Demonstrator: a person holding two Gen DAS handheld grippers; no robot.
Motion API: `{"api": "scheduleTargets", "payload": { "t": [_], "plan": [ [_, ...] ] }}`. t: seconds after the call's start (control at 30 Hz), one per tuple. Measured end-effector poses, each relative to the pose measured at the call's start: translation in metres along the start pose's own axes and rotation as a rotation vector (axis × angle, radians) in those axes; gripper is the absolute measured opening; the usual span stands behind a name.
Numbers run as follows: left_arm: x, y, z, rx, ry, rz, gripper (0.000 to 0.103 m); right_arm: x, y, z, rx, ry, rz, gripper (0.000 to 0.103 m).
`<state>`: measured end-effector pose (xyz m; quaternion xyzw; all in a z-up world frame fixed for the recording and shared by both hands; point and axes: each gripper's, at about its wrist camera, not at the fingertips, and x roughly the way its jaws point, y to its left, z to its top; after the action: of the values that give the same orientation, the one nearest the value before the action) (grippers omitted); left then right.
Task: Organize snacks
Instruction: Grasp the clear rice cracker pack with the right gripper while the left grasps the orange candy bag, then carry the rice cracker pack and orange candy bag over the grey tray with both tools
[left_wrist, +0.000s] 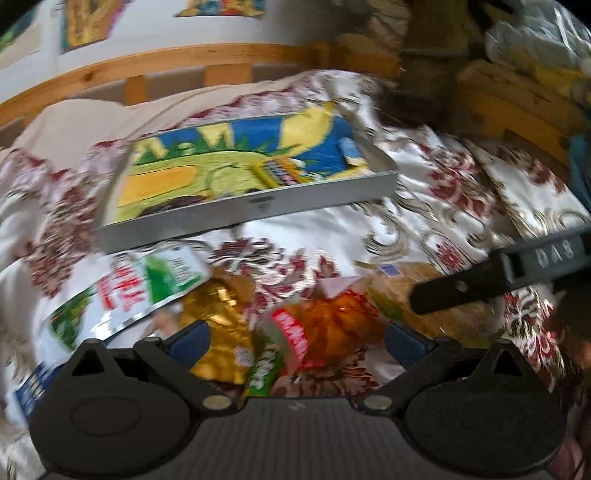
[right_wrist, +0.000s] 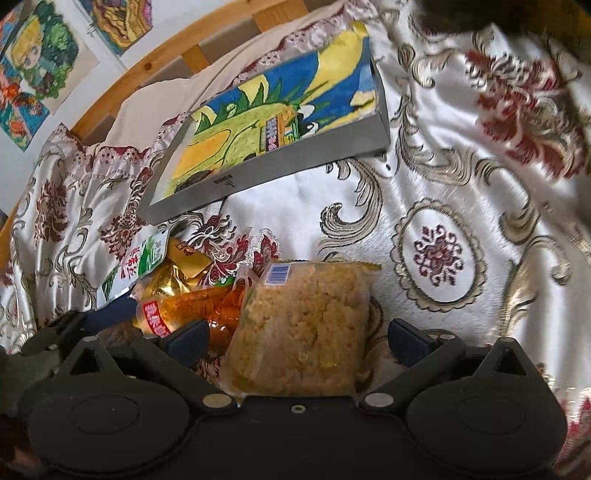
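Both tongs are spread wide and hold nothing. The right tongs (right_wrist: 297, 341) are set around a clear packet of yellow crumbly snack (right_wrist: 301, 328) on the floral satin bedspread (right_wrist: 461, 166). The left tongs (left_wrist: 297, 341) are held over an orange snack bag (left_wrist: 332, 328) near the shallow grey tray (left_wrist: 255, 206).

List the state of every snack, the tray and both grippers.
Tray: tilted on the bedspread, one small packet inside.
Crumbly snack bag: sealed, lying between the right gripper fingers, ungripped.
Orange packet: lying loose.
Gold packet: lying crumpled.
Green-white packet: lying flat.
Left gripper: open, empty.
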<state>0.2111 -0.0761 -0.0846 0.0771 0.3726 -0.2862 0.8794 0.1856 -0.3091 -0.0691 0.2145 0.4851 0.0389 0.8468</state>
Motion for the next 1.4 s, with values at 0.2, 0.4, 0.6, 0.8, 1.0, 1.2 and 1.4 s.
{"api": "scheduleTargets", "payload": {
  "t": [0.2,0.4,0.6,0.8,1.0,1.2,1.4],
  "plan": [
    [0.015,-0.002,-0.001,0.063,0.008,-0.079,0.095,0.014,0.006,0.000,-0.028,0.031,0.004,0.102],
    [0.025,-0.002,-0.005,0.088,0.043,-0.104,0.079,0.016,0.013,-0.003,-0.127,0.029,-0.094,0.076],
    [0.021,0.000,-0.003,0.089,0.015,-0.113,0.067,0.006,0.010,-0.001,-0.184,-0.023,-0.179,0.074],
    [0.020,-0.013,-0.005,0.161,-0.008,-0.138,0.070,0.001,0.004,0.003,-0.149,-0.043,-0.189,0.074],
    [0.043,-0.022,-0.005,0.183,0.026,-0.162,0.068,0.000,-0.001,0.005,-0.101,-0.036,-0.156,0.074],
    [0.053,-0.013,-0.001,0.100,0.057,-0.177,0.063,0.005,-0.002,0.006,-0.077,-0.031,-0.127,0.075],
    [0.050,-0.017,-0.002,0.101,0.040,-0.151,0.061,0.006,-0.001,0.005,-0.049,-0.035,-0.095,0.077]
  ]
}}
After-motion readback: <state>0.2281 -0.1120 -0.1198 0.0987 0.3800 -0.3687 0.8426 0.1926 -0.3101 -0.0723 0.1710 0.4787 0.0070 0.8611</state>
